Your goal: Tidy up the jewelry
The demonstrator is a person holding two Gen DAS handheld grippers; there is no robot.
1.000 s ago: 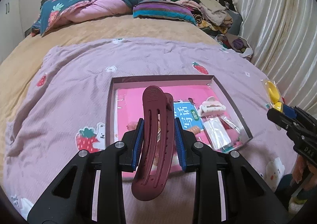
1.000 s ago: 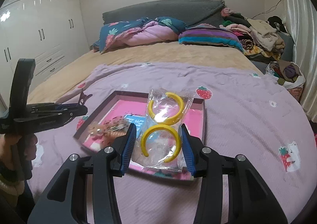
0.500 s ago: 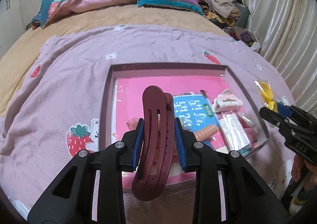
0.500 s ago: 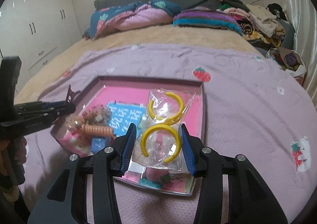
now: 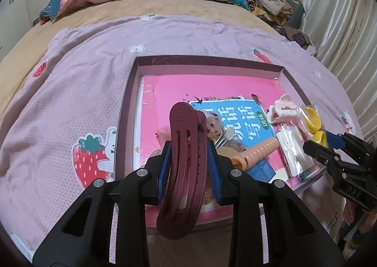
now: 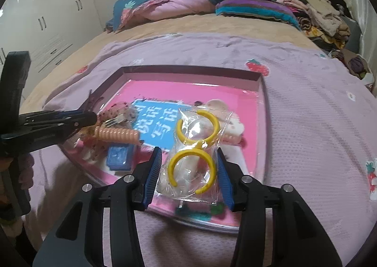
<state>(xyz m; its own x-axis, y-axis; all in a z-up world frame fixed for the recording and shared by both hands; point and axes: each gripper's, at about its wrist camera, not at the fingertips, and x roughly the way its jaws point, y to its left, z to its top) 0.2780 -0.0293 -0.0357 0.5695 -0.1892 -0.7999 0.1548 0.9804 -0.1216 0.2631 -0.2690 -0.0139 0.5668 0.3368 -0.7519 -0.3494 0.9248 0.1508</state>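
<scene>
Clamped narrowly in the left gripper: a long maroon plastic hair clip, upright between the blue pads, hanging over the near left part of the shallow dark-rimmed cardboard tray on the lilac strawberry-print blanket. Caught between the jaws of the right gripper, at middling width and just opening: a clear plastic bag with two yellow open hoops, over the tray's near right part; pads apparently eased off the film, though hard to tell whether the bag already rests on anything.

Judged to be the setting-down of both pieces into the tray; worth doing as follows:

- Lower the maroon clip until its bottom end meets the pink-and-blue booklet lining the tray; then open, not before, lest it tip over the near rim.
- Lay it flat in the free pink strip at the left, apart from the peach spiral hair tie and the speckled pieces behind it.
- Finish widening on the bag only when it is well inside the near wall; light film slides and clings to pads.
- Keep it beside the white claw clip, not on top.
- Draw both tools back along their own line; avoid crossing, since close together over the tray.
</scene>
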